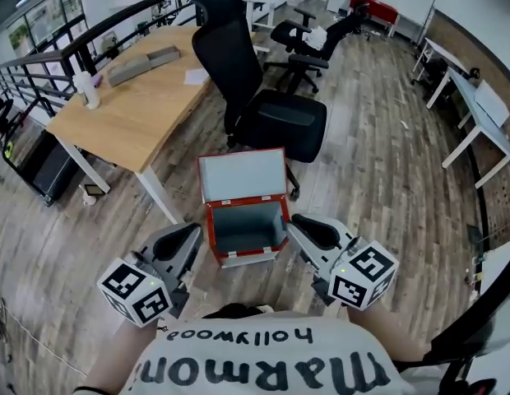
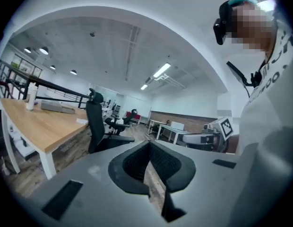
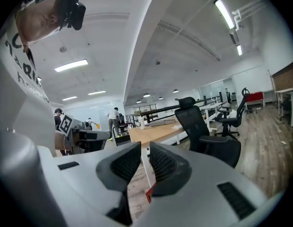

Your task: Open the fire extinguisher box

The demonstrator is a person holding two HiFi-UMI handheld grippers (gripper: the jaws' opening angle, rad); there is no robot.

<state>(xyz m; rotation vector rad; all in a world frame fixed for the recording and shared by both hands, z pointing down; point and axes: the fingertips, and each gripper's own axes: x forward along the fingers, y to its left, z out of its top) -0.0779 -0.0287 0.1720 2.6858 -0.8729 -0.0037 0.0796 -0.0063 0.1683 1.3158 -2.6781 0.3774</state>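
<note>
The red fire extinguisher box (image 1: 243,230) sits on the floor (image 1: 387,179) at centre frame, lid (image 1: 243,175) already raised (apparently done), flanked about equally closely by the left gripper (image 1: 189,239), fingers tip-to-tip on nothing, and the right gripper (image 1: 298,229), fingers narrowly apart, empty.
</note>
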